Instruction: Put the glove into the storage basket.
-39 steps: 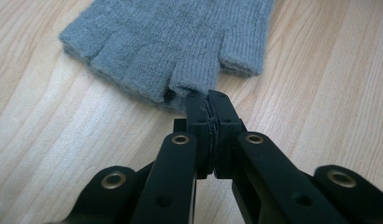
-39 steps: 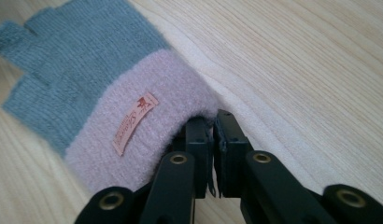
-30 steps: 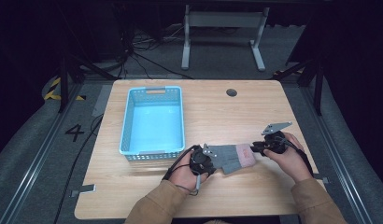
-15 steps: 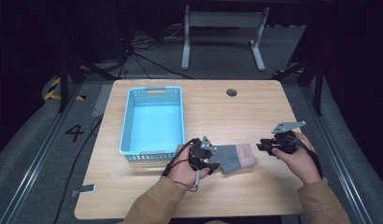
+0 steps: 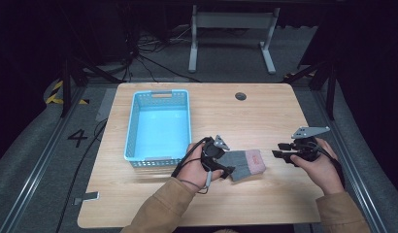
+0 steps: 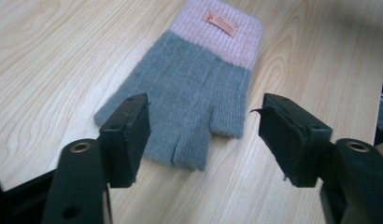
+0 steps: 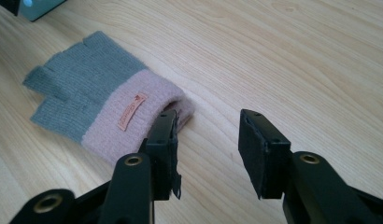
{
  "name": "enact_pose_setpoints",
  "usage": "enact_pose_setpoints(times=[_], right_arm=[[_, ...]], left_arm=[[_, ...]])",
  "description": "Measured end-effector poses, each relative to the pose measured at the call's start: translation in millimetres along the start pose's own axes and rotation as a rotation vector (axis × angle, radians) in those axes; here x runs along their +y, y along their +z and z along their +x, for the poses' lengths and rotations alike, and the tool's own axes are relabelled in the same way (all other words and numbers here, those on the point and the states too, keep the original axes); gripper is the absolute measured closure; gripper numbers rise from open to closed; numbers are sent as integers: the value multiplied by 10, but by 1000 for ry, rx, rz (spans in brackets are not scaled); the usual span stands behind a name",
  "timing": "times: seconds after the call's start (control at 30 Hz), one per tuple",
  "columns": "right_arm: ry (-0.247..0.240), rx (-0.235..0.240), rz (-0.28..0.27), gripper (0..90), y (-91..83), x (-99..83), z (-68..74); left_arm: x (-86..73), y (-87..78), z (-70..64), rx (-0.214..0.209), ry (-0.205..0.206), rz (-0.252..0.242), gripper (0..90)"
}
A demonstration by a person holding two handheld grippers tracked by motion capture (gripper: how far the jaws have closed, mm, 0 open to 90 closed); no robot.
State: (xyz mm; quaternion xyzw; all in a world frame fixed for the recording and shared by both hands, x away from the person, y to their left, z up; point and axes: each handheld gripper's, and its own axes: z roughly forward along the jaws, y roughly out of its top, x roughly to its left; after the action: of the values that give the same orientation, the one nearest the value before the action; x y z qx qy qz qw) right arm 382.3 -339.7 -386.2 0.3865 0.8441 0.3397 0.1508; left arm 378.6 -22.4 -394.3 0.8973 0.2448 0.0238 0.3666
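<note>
Grey-pink glove (image 5: pixel 243 164) flat on table (image 5: pixel 265 116) beside blue basket (image 5: pixel 159 125), left gripper (image 5: pixel 225 171) spread wide at its finger end, right gripper (image 5: pixel 275 154) — jaws parted, empty — near cuff

right hand-held gripper (image 5: pixel 280 155) released glove (image 5: pixel 243 163), backed away

A lab or test room is shown. A wooden table (image 5: pixel 265 111) is placed on grey floor, where cables (image 5: pixel 148 60), a painted number (image 5: pixel 77 138) and hazard tape (image 5: pixel 55 92) are seen.

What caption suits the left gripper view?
Open left gripper poised over a grey and pink fingerless glove lying flat on the wooden table.
</note>
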Motion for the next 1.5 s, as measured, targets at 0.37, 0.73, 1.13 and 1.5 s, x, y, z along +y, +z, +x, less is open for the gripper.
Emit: enact_pose_setpoints(times=[0.37, 0.73, 1.13, 1.5], right_arm=[[48, -11, -18, 554, -157, -103, -91], [82, -9, -70, 526, -210, -92, -137], [99, 1, -73, 512, -185, -103, -143], [101, 7, -75, 508, -173, -111, -145]], left_arm=[[187, 241, 96, -6, 25, 57, 255], [252, 500, 184, -12, 42, 99, 250], [269, 765, 199, 12, 71, 111, 212], [261, 909, 223, 10, 67, 159, 154]])
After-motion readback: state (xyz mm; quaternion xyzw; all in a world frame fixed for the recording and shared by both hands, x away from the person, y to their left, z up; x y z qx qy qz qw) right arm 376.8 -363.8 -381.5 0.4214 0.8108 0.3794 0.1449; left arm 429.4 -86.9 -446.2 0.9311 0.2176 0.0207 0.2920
